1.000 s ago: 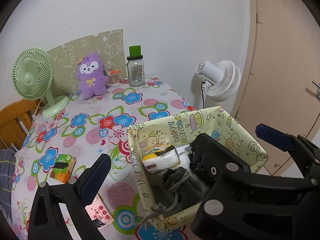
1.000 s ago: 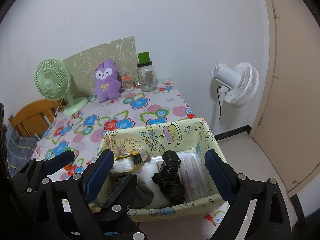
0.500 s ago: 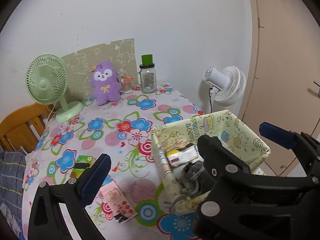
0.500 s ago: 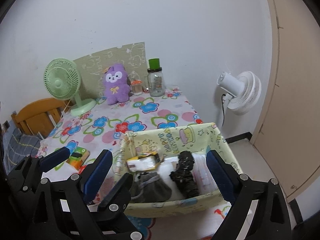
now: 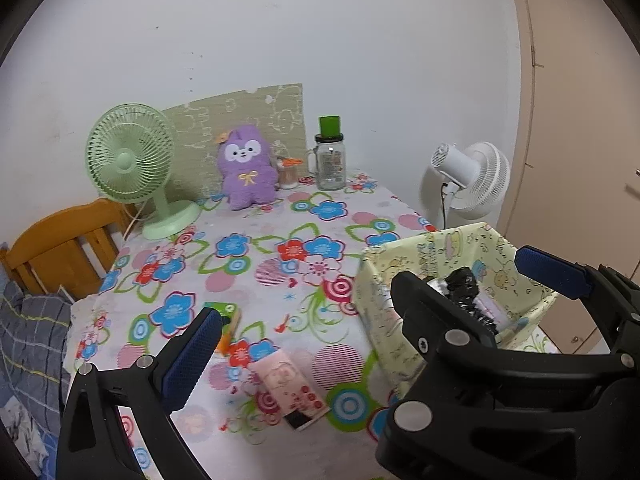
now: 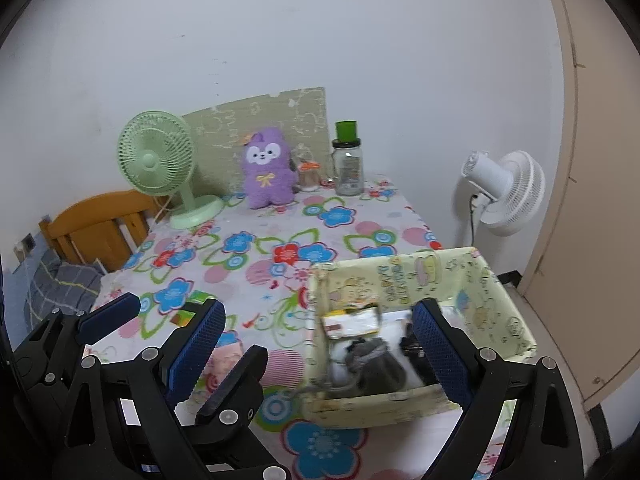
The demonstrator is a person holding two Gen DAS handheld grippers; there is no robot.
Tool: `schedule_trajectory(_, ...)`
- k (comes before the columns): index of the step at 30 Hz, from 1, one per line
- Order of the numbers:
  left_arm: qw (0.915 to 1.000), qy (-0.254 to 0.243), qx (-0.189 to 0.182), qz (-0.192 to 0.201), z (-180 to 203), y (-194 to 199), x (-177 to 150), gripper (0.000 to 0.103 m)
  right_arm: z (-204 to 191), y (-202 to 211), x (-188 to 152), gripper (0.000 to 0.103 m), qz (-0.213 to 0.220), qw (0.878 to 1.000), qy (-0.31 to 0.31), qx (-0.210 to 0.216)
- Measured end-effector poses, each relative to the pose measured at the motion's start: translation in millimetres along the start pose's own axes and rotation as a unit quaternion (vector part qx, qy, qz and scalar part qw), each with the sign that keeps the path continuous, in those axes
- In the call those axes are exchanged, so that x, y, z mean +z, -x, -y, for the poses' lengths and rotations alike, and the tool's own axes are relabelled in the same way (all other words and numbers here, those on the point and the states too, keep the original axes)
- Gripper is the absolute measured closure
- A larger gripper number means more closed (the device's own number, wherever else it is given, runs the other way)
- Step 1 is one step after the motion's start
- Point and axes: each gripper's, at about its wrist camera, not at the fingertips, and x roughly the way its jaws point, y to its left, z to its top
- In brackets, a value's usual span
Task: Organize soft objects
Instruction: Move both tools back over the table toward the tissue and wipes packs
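Observation:
A yellow-green cartoon-print fabric basket (image 5: 384, 280) (image 6: 400, 276) stands at the near right of the flowered table. It holds a grey drawstring pouch (image 6: 372, 360), a black bundle (image 5: 464, 284) (image 6: 412, 344) and a white packet (image 6: 352, 322). A purple plush toy (image 5: 246, 168) (image 6: 266, 168) sits upright at the table's far edge. A pink tissue pack (image 5: 292, 388) (image 6: 224, 356) and a green-orange box (image 5: 226, 316) (image 6: 188, 312) lie left of the basket. My left gripper (image 5: 372, 314) is open and empty. My right gripper (image 6: 318, 352) is open over the basket's left wall, holding nothing.
A green desk fan (image 5: 128, 160) stands at the far left, and a glass jar (image 5: 330, 160) with a green cup on top stands beside the plush. A white fan (image 5: 472, 180) is off the table's right edge, near a door (image 5: 580, 120). A wooden chair (image 5: 60, 248) stands on the left.
Both grippers have pulled back and up from the basket, which now sits lower and further right in both views. More of the table shows. Both stay open and empty.

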Motion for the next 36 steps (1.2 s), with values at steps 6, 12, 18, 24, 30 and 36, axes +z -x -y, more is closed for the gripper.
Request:
schedule_trajectory(6, 0.9999, 0.005, 0.01, 0.001, -19, 7, -4, 0.0, -20, 0, -1, 0.007, 0.002, 1.0, 0.009, 0.012)
schedule_trajectory(12, 0.9997, 0.01, 0.02, 0.002, -36, 10, -10, 0.0, -39, -2, -4, 0.007, 0.004, 1.0, 0.016, 0.022)
schedule_trajectory(18, 0.9994, 0.017, 0.029, -0.006, -54, 7, -20, 0.0, -57, -12, -10, 0.007, -0.002, 0.999, 0.025, 0.035)
schedule_trajectory(24, 0.9991, 0.024, 0.031, -0.016, -69, -2, -33, 0.0, -72, -25, -19, 0.007, -0.014, 0.998, 0.038, 0.045)
schedule_trajectory(30, 0.9988, 0.027, 0.029, -0.027, -81, -10, -46, 0.0, -85, -39, -28, 0.007, -0.022, 0.997, 0.05, 0.051)
schedule_trajectory(36, 0.9982, 0.032, 0.03, -0.041, -93, -21, -58, 0.0, -98, -53, -38, 0.007, -0.03, 0.996, 0.068, 0.054)
